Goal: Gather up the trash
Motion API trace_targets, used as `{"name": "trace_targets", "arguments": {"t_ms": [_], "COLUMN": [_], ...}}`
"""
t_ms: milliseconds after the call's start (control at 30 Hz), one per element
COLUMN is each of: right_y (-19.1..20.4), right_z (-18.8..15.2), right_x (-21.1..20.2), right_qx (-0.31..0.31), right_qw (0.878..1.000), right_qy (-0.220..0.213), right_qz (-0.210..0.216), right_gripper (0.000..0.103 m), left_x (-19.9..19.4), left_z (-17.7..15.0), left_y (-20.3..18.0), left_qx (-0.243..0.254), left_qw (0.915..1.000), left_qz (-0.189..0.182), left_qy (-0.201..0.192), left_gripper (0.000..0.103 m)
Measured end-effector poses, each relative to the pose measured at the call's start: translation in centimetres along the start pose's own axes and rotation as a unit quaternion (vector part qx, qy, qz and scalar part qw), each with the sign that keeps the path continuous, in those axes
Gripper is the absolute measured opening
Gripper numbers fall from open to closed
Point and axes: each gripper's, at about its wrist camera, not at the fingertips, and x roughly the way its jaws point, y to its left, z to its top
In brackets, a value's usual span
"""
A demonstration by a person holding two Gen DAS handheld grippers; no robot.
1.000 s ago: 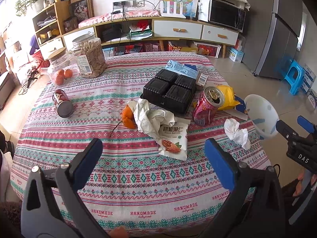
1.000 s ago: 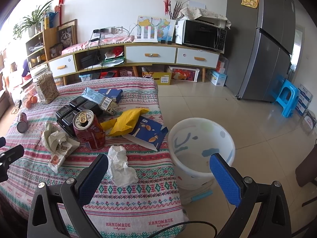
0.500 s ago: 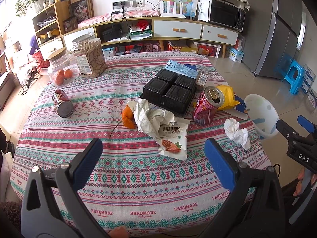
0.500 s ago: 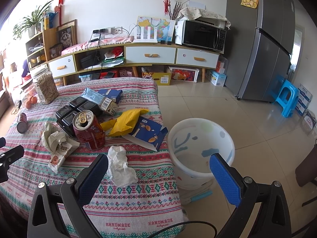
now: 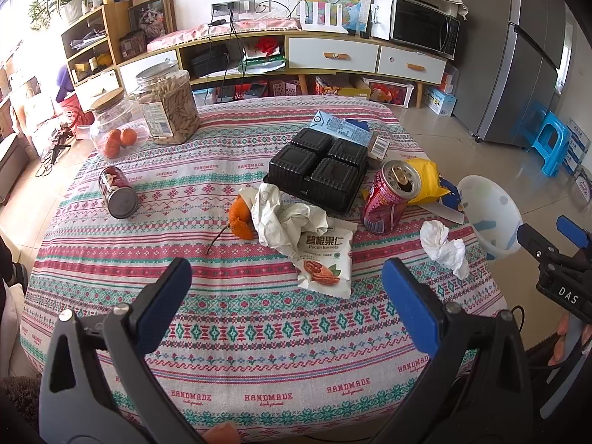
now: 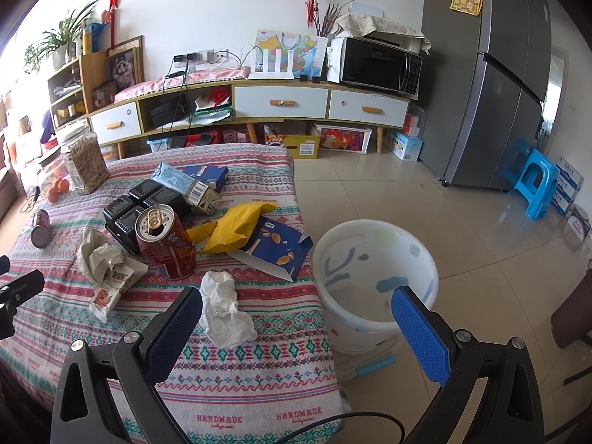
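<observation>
Over the patterned tablecloth (image 5: 236, 318), your left gripper (image 5: 286, 283) and right gripper (image 6: 296, 312) both hang spread wide and empty. Nearest the right one lies a crumpled white tissue (image 6: 224, 310), just beside the white bin (image 6: 373, 259); it looks feather-light and soft, so pinch its bunched middle.

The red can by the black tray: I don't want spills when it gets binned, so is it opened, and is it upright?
Opened and upright: the red can stands on its base, tab lifted, mouth hole dark. Contents cannot be seen.
</observation>
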Motion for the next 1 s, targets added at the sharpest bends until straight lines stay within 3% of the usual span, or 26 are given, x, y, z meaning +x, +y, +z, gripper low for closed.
{"name": "trace_targets", "arguments": {"t_ms": [367,467,567,767,1000], "right_y": [-0.3,-0.2,-0.6,-0.9,-1.3], "right_z": [0.4,1.1,2.1,4.4,7.2], "right_x": [0.0,0.2,1.1,3.0,7.0], "right_qx": [-0.004,-0.014,-0.017,-0.031,-0.026], "right_qw": [1.0,1.0,0.999,0.995,0.988], "right_qy": [0.001,0.01,0.035,0.076,0.133], "right_qz": [0.011,0.016,0.027,0.05,0.077], "right_gripper": [0.103,0.103,0.103,0.103,0.103], "left_x": [0.4,1.1,1.8,3.7,7.1], "left_z": [0.3,0.8,1.7,3.8,5.9], "left_y": [0.5,1.0,1.8,2.7,5.0], "left_qx": [0.0,0.0,-0.003,0.036,0.003], "left_qw": [1.0,0.9993,0.9982,0.9966,0.9912], "left_qz": [-0.008,-0.022,-0.035,-0.025,-0.044], "left_qy": [0.007,0.029,0.047,0.07,0.125], "left_gripper": [0.102,0.102,0.102,0.102,0.102]}}
